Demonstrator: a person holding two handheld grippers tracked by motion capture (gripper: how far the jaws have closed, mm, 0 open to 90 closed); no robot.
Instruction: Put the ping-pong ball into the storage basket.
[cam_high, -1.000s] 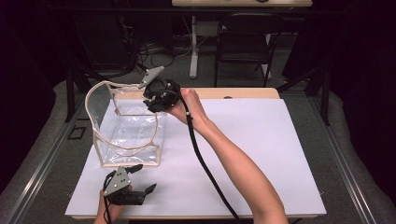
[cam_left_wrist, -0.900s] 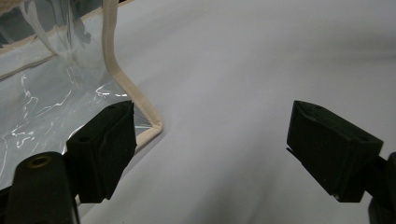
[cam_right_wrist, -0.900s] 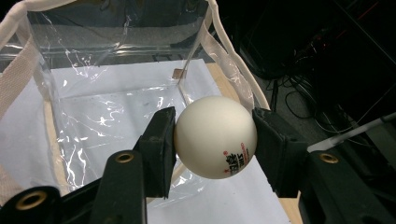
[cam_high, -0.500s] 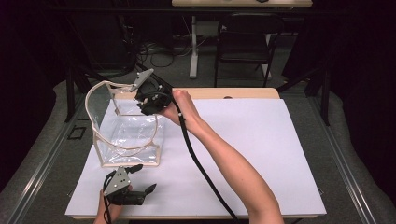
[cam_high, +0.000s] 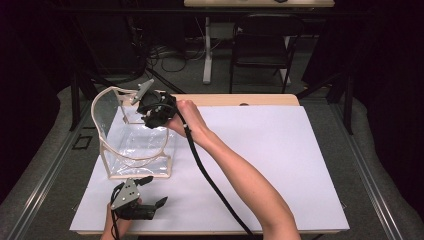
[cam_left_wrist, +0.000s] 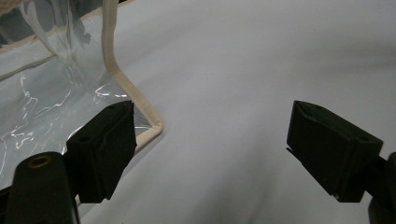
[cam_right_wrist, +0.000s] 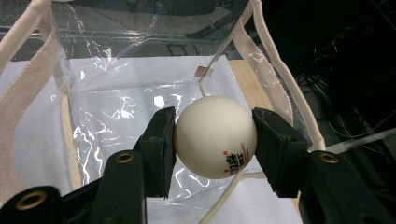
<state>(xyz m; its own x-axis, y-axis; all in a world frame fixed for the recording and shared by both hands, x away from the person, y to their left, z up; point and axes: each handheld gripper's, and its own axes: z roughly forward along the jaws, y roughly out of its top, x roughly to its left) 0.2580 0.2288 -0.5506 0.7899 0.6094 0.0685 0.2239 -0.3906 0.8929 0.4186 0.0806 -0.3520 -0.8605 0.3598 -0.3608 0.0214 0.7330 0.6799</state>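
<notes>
The task's thing was a small, smooth white plastic ball, matte, with red and black print low on its near side (characters too small to read). The right gripper was clamped on it, one black pad pressed to each flank, the ball's top and bottom left bare.

The ball sat at the mouth of a clear plastic bag with cream fabric trim and a cream webbing handle, above the bag's interior. In the right gripper view the bag's far wall showed through the film, creased and glinting. In the high view the right gripper hung over the bag's far right corner, with the person's right hand just behind it.

Edges: the trimmed rim ran close on both sides of the jaws, the webbing handle at the left and a thin corded edge at the right. The bag stood upright on the white paper sheet covering the table, at its left part, with the mouth open upward.

The left gripper was spread wide with nothing between its pads, low over the sheet. One pad lay just beside the bag's near bottom corner; touching or not, I could not tell. In the high view this gripper sat near the table's front edge.

Open room: the sheet right of the bag was bare (broad and flat).
</notes>
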